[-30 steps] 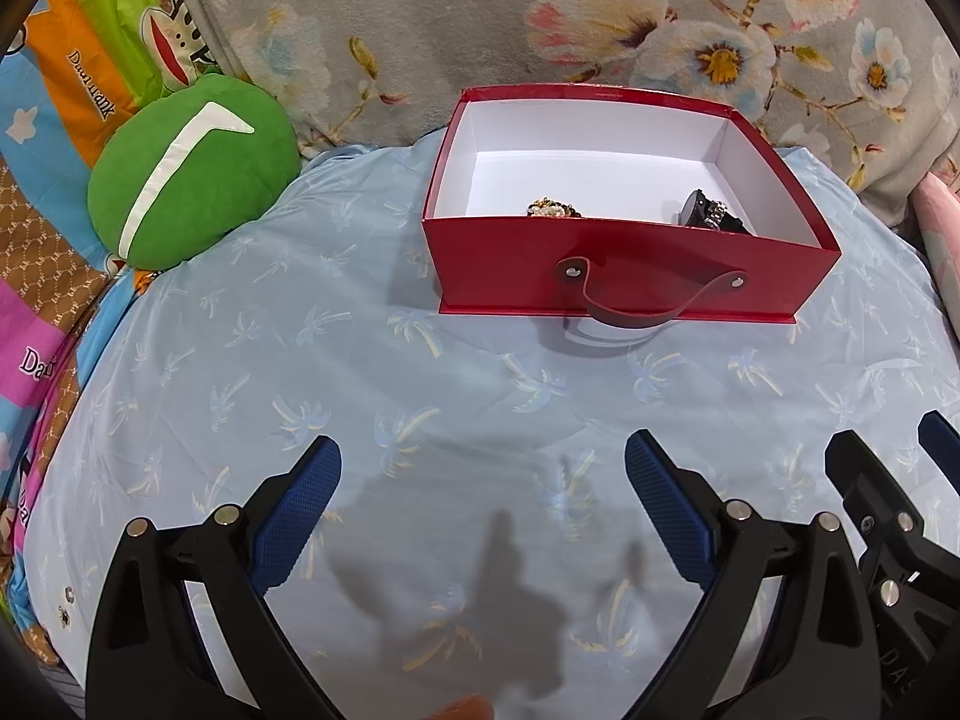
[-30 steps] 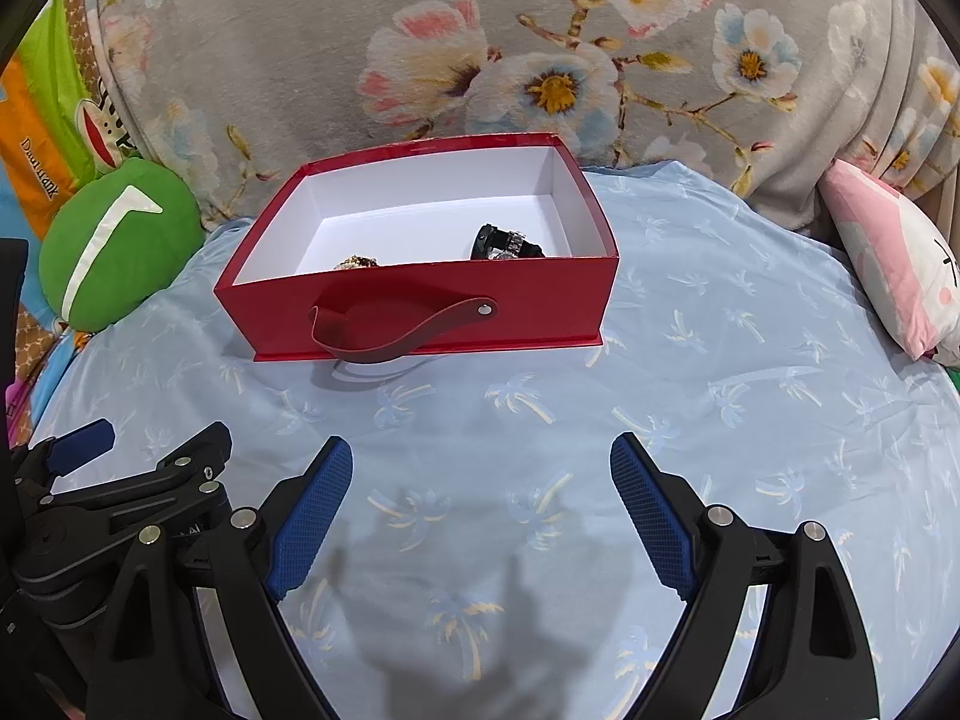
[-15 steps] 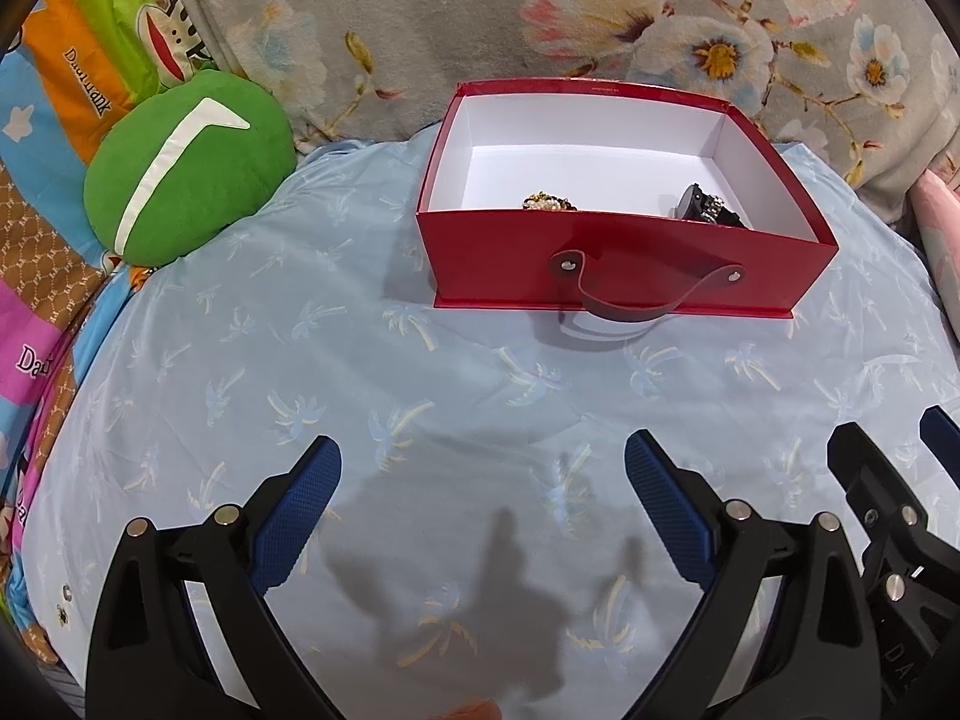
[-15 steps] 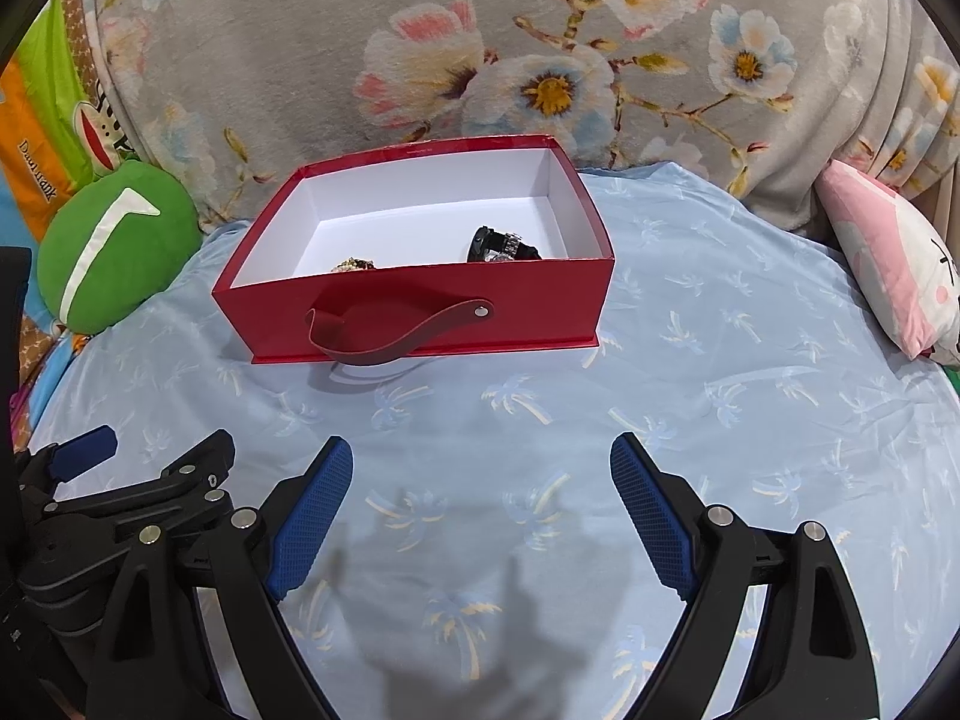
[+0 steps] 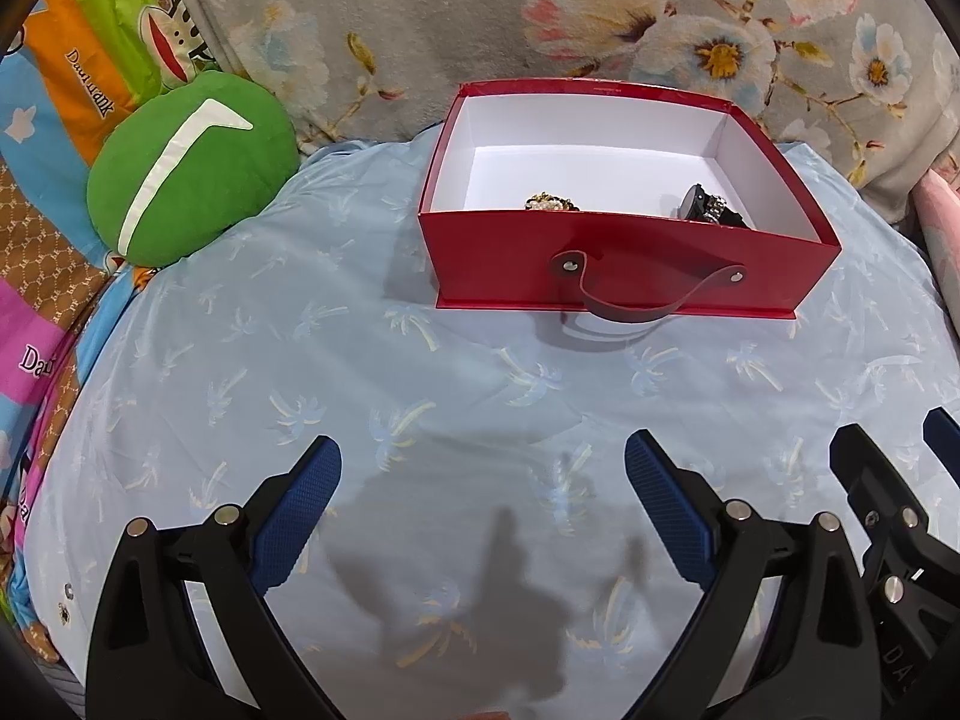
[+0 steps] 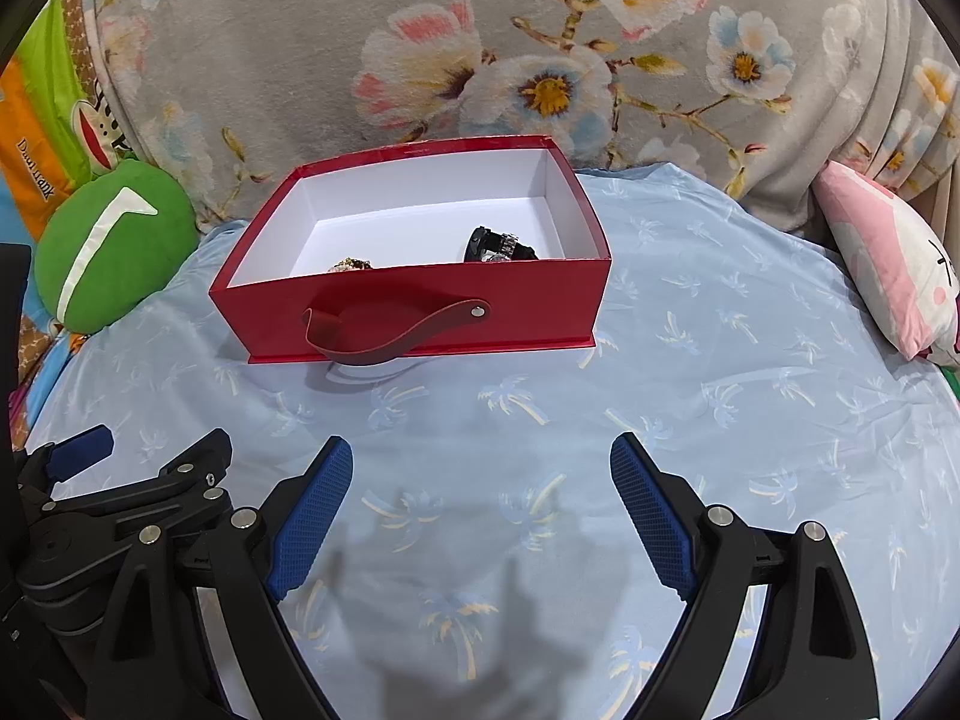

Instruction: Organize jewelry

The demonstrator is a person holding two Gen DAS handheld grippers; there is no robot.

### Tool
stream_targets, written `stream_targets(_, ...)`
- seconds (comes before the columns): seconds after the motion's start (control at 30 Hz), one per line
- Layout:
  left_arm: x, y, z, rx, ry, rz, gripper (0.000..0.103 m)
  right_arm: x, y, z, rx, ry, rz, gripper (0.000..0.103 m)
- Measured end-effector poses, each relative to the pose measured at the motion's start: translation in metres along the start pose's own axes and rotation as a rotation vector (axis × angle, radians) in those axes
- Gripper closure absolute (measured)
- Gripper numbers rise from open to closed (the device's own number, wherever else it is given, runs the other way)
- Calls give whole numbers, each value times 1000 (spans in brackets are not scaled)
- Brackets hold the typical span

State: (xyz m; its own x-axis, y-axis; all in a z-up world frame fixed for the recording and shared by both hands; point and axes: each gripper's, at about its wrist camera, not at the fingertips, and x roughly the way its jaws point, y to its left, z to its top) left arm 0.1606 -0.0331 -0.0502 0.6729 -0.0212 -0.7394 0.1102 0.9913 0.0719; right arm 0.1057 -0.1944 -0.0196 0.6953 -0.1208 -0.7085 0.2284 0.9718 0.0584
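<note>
Left wrist view: left gripper (image 5: 483,495) spread wide, holding nothing, above the pale blue palm-print bedsheet (image 5: 360,360). Near the sheet's far edge, an open red cardboard box (image 5: 624,276) holds a gold beaded piece (image 5: 551,203) and a black watch (image 5: 708,210).

Right wrist view: right gripper (image 6: 480,501) equally wide, empty. Sorting appears finished; withdrawing likely follows.

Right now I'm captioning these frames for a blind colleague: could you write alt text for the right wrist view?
An open red box with a dark strap handle sits on a pale blue palm-print sheet, holding a gold beaded piece and a black watch. The right gripper hangs open and empty in front, the left gripper beside it.
</note>
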Motion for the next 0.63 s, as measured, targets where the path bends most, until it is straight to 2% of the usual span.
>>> stream_targets(0.63, -1, -1, 0, 0, -12, 2, 10, 1, -5, 1, -2, -4, -16, 17)
